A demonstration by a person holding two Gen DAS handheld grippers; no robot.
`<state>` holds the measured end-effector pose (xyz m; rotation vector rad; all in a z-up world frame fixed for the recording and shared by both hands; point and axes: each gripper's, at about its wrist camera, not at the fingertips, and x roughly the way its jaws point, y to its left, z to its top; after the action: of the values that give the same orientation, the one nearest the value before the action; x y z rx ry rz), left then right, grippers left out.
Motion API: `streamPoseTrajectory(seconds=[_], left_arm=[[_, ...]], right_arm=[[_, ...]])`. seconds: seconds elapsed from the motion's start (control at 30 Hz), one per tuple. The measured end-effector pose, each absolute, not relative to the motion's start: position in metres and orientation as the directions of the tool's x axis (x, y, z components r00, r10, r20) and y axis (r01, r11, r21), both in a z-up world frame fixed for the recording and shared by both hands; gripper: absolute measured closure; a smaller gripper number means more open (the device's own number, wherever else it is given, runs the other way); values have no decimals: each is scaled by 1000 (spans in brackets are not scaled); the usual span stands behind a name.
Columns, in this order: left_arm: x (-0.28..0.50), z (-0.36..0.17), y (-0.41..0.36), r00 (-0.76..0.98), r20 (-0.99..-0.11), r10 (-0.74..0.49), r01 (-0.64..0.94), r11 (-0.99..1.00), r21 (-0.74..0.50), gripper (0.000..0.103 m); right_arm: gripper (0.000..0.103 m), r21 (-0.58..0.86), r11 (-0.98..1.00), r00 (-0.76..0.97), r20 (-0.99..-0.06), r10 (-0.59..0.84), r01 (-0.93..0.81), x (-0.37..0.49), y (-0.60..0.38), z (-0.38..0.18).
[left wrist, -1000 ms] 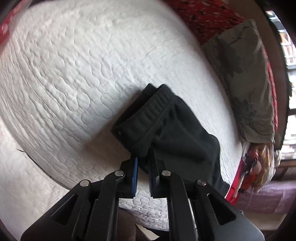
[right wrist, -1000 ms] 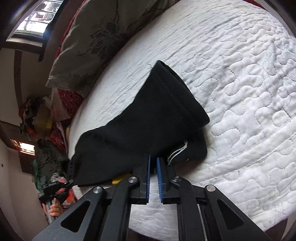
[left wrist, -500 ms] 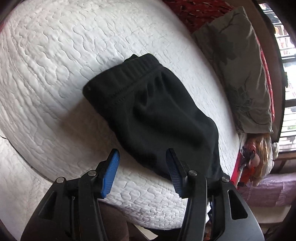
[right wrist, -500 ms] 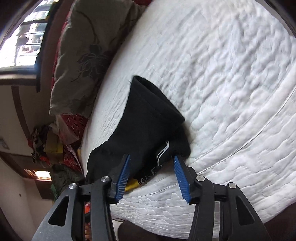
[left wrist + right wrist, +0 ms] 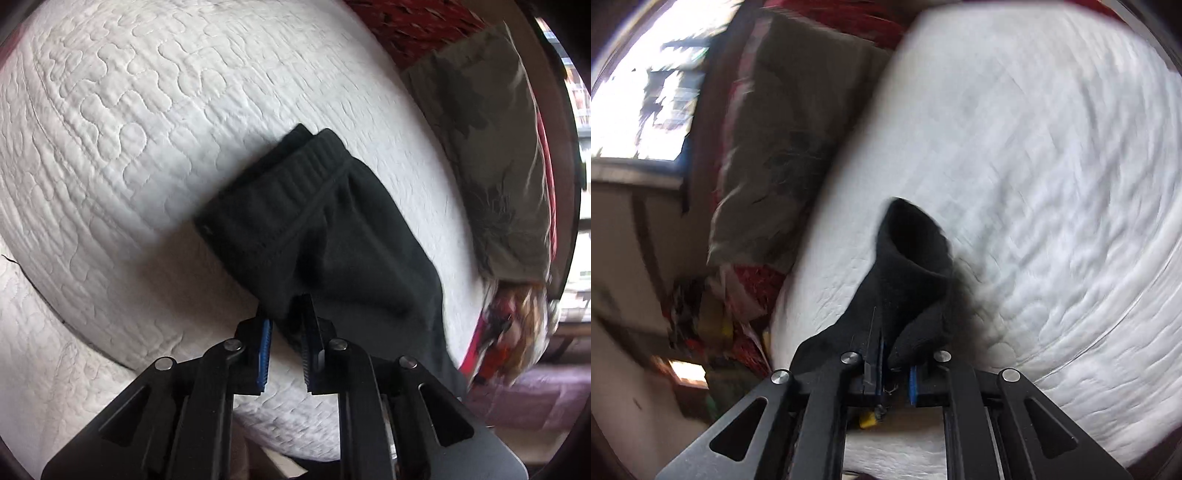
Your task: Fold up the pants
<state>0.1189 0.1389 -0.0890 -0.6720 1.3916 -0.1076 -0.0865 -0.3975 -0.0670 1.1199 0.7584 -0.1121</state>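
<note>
- Where both sets of jaws gaped half a second ago, the left gripper (image 5: 286, 328) has now pinched the near edge of the black pants (image 5: 332, 236) on the white quilted bedspread (image 5: 122, 122).
- Right gripper (image 5: 894, 363) has also clamped onto a bunched, lifted fold.
- Right view is motion-blurred; the floral pillow (image 5: 495, 177) is smeared.

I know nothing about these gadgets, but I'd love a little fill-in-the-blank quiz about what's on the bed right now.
1. The pants are ____ in colour.
2. They lie on a quilted ____ bedspread.
3. The left gripper and the right gripper each have their jaws shut on the ____.
4. Past the pants, by the red cover, lies a grey-brown ____ with a flower pattern.

Missing words: black; white; pants; pillow
</note>
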Motion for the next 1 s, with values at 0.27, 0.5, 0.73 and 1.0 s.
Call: streamPoseTrajectory(seconds=[0.27,0.5,0.73,1.0], left_arm=[[107,-97,137,158,-863,-480,-290,813,-505,91],[98,-24,176,314,-831,-459,-113,851,-512,88],[162,-21,154,268,-893,-362,-8,926,-377,62],[191,-42,127,140,-927,-348,103,936,-336,62]], right_arm=[[87,674,458,628,-728,275,580,-124,-416,-107],[74,595,575,659,-742,125,561,-150,-417,-29],[59,619,766,605,-681,413,174,-26,-318,8],[59,542,840,383,-770,510,-30,108,-208,-38]])
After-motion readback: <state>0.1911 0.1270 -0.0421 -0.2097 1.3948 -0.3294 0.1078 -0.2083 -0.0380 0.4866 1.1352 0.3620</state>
